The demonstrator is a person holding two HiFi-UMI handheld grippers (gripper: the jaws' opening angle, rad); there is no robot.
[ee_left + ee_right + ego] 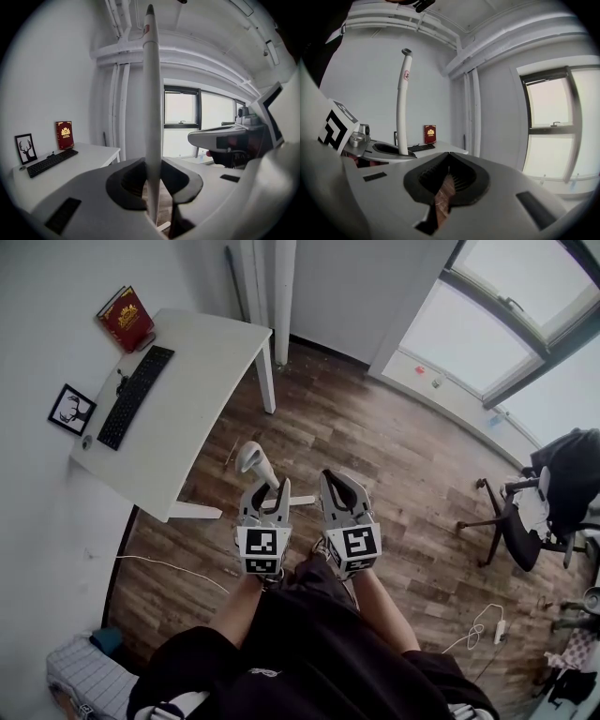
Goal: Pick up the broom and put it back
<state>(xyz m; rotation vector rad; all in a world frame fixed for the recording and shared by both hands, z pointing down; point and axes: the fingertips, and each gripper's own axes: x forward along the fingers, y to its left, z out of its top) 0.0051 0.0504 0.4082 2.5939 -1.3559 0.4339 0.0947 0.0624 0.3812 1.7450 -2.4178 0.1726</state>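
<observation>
**Broom upright in the left grip, right side idle**

The left hand-held gripper (154,174) is clenched on the long white plastic broom handle (151,93), which stands upright between its pads, well above them. The right hand-held gripper (449,158) sits just beside it, jaws pressed together on nothing. From the head view, only the handle's rounded top (250,458) shows ahead of the left hand-held gripper (267,491); the brush end is hidden below.

The likely trouble is pivoting. One narrow grip on a tall pole leaves a lot of lever above the pads, so a quick turn could swing the handle or let it slide down. The unseen lower end might also catch the person's legs or the desk's foot. With the right hand-held gripper (337,480) empty, nothing would steady the handle.

Underfoot is brown wood-plank floor (375,446). To the left stands a white rectangular tabletop (211,371) bearing a black keyboard (136,395), a red hardback book (125,318) and a small framed deer picture (71,410). Farther off are large bright windows (487,324) and a black office chair (525,521).
</observation>
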